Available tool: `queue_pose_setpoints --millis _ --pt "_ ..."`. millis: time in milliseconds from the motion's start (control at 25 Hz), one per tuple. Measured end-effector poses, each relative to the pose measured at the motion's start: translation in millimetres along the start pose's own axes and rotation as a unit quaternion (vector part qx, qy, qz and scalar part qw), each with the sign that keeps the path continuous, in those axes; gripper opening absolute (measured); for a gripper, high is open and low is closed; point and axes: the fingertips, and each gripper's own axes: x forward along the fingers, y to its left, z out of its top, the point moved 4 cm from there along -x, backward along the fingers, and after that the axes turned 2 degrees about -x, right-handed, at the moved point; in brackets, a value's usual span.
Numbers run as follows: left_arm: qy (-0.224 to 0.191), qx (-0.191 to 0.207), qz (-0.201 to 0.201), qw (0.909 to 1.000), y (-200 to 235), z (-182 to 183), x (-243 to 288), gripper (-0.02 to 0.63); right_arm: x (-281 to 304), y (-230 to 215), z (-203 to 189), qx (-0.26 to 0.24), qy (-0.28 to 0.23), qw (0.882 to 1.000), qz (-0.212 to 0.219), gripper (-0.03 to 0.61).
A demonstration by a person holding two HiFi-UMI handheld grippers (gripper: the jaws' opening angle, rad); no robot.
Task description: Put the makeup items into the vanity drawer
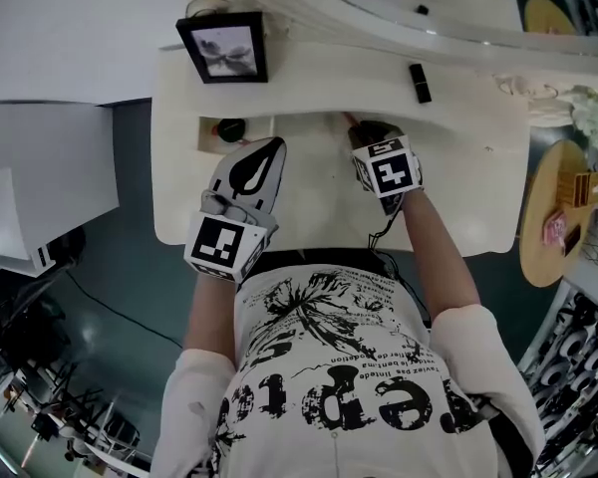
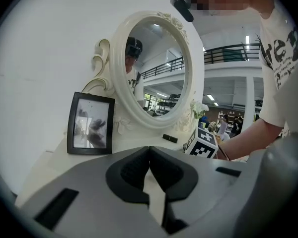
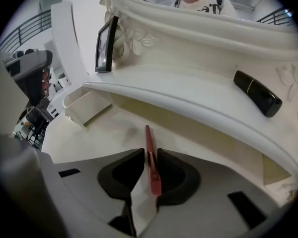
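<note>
Most of the slim red makeup stick (image 3: 147,134) is hidden: in the right gripper view its rear end is buried between the pads of the right tool (image 3: 149,153), which pinches it upright on edge. Its free end points at the shadowed recess under the vanity's raised shelf (image 3: 188,90). From the head view that tool covers nearly all of the stick. The left tool (image 2: 149,150) is pressed together with nothing between its pads and is held over the tabletop (image 1: 319,212). Just beyond it is a small open drawer (image 1: 209,125) holding a dark round item (image 1: 231,128) too small to identify. A black lipstick tube (image 3: 257,93) lies on the shelf; no label on it can be read. The oval mirror (image 2: 156,68) is cut off in the head view, and a black picture frame (image 2: 91,123) stands left of it. The black lettering on the person's shirt (image 1: 359,366) is upside down and cannot be made out as words.
</note>
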Motion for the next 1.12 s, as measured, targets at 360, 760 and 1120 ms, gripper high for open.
queue_pose_setpoints --millis 360,760,1120 --pt "-0.013 0.008 -0.013 0.9998 8 11 -12 0.014 -16 25 11 0.002 0.013 1.0 0.026 0.064" --pt "-0.04 0.026 -0.017 0.9987 32 30 -61 0.014 -54 73 68 -0.004 -0.034 0.999 0.036 0.064" --pt "-0.051 0.021 0.004 0.9985 63 28 -113 0.014 -64 137 84 -0.068 -0.011 0.996 0.062 0.063"
